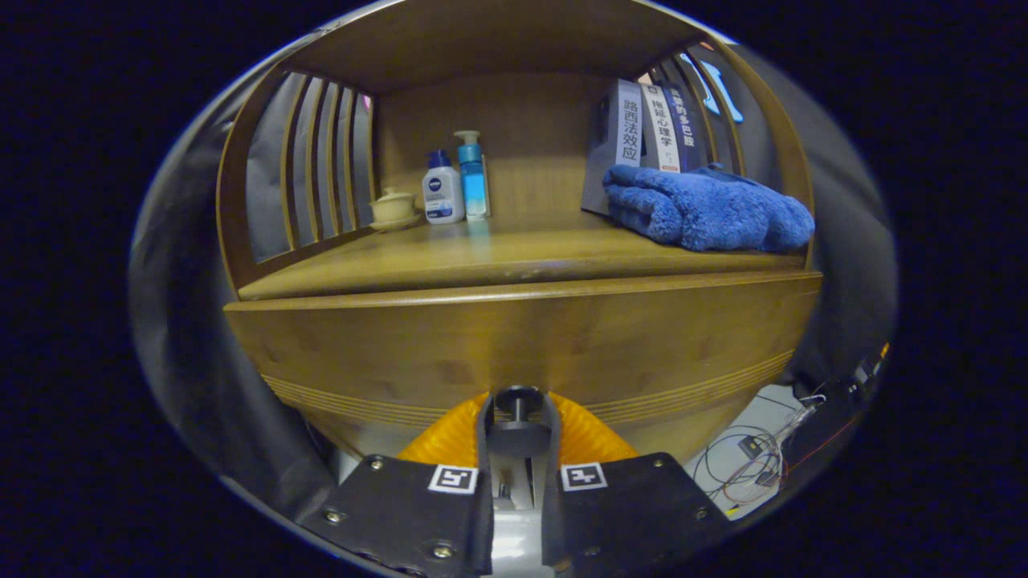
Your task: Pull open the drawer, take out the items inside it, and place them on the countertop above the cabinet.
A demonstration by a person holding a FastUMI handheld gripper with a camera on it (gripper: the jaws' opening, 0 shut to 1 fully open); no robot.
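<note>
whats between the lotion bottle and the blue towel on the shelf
In the gripper view, the blue pump bottle stands beside the lotion bottle; then bare shelf runs to the blue towel. The tool grips the drawer knob.

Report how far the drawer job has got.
Done: nothing yet; the drawer front sits flush, closed. In hand: the gripper has both fingers closed around the dark drawer knob, ready to pull. Left: open it, lift out whatever is inside, set it on the countertop.

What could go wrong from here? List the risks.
1. The gripper is closed around the small round drawer knob; its fingers could slip off when pulling.
2. The countertop already holds a blue towel, bottles and a teacup, so placing items may knock them.
</note>
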